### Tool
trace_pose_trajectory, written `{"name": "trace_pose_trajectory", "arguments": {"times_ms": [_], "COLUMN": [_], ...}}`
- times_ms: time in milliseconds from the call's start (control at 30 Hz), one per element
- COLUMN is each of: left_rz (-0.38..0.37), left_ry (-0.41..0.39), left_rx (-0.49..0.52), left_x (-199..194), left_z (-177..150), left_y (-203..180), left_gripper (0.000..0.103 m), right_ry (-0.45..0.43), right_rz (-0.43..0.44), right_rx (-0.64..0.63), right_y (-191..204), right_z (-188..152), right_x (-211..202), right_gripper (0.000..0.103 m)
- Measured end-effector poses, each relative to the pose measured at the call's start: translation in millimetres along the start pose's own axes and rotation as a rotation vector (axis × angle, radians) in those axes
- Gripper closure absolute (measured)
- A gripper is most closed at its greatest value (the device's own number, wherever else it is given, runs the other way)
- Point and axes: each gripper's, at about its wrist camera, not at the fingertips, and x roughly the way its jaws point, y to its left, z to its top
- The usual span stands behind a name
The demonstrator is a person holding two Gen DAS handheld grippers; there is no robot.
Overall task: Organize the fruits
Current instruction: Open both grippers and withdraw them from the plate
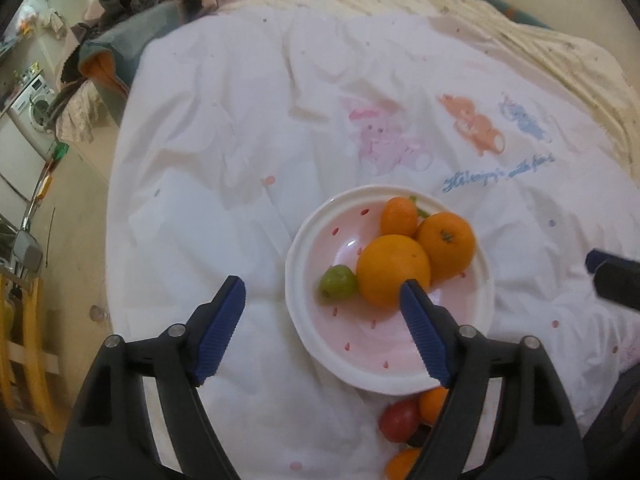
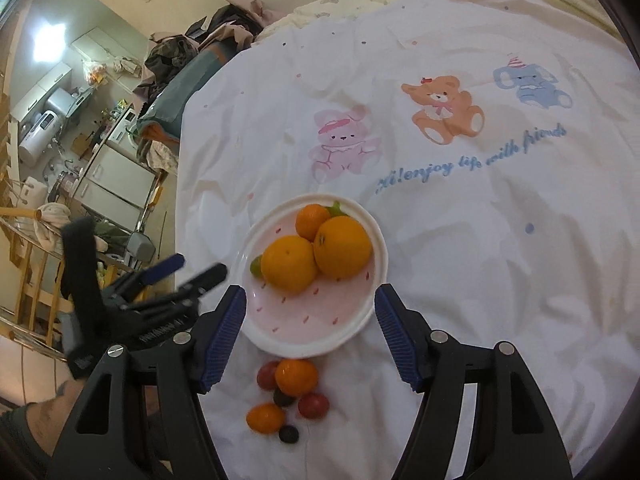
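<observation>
White bedsheet (image 2: 480,240), both claws (image 1: 322,292) (image 2: 310,300) open, empty

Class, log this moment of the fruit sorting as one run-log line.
left tongs: open, empty | right tongs: open, empty | plate: three oranges, green fruit | sheet: small fruits loose beside plate

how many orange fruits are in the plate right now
3 in the plate: a small one at the far side, a big one on the right, another on the left. More might hide behind them.
</observation>
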Motion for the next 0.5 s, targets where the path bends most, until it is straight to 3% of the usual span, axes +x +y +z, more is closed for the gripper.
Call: {"name": "trace_pose_trajectory", "arguments": {"times_ms": [500], "left_rz": [-0.023], "left_ry": [-0.14], "left_rx": [-0.082], "left_x": [-86.4], "left_z": [-39.7], "left_y": [18.4], "left_gripper": [0.026], "right_ry": [-0.017], "right_rz": [-0.023], "right_rx": [0.045], "right_y": [-11.1], "right_z": [-52.9], "right_x": [-33.7], "right_gripper": [0.033]}}
